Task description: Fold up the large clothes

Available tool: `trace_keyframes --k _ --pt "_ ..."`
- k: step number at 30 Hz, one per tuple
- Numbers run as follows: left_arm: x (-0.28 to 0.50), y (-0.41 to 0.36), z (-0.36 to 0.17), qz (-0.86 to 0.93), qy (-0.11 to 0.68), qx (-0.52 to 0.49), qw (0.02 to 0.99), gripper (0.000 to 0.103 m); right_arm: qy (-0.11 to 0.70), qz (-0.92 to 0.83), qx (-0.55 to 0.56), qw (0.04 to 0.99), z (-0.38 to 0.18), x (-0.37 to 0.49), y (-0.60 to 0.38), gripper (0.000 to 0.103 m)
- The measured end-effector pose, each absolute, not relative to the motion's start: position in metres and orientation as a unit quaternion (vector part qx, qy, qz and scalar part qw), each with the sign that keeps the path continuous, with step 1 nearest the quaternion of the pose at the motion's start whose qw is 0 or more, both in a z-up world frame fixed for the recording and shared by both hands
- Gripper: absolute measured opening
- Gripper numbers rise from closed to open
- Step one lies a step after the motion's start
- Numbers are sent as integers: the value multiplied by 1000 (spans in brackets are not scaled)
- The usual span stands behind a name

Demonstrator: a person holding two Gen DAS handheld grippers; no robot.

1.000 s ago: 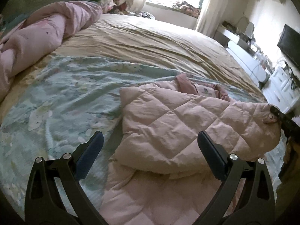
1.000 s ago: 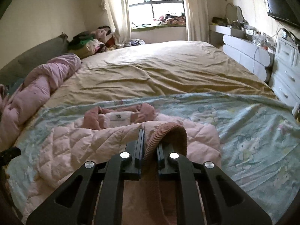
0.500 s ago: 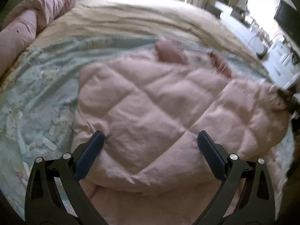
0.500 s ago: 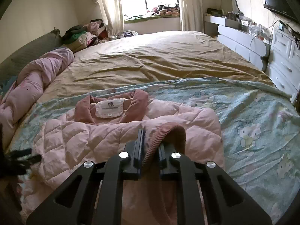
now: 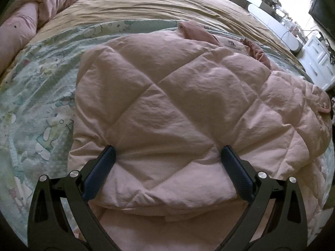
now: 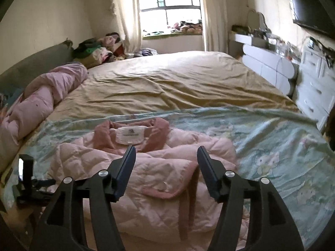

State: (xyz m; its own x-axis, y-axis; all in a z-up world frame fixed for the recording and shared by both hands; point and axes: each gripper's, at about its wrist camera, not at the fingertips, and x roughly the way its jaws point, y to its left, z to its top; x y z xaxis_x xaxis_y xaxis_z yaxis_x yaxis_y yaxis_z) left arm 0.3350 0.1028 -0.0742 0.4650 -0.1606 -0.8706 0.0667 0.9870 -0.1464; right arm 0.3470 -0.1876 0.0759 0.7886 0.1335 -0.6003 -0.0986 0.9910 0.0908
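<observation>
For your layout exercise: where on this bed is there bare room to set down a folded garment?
Free: the tan cover between the patterned sheet and the window; the sheet right of the pink jacket. Crowded: the rolled pink duvet and the clothes pile at the left.

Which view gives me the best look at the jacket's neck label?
The right wrist view: the white label faces the camera, framed by the darker pink collar, unobstructed. In the left wrist view the label is a foreshortened sliver at the jacket's far edge, mostly hidden behind the quilted bulk.
</observation>
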Motion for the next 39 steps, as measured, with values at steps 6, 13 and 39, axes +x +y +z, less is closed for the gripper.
trace_keyframes --k 6,13,39 --pt "334 104 -76 -71 510 -44 856 95 366 115 -15 923 61 359 -141 60" --pt "333 105 -77 -73 508 -45 857 95 462 132 -64 875 9 386 -93 71" --pt "322 103 -74 -74 503 -35 860 95 457 108 -51 881 -38 352 -94 97"
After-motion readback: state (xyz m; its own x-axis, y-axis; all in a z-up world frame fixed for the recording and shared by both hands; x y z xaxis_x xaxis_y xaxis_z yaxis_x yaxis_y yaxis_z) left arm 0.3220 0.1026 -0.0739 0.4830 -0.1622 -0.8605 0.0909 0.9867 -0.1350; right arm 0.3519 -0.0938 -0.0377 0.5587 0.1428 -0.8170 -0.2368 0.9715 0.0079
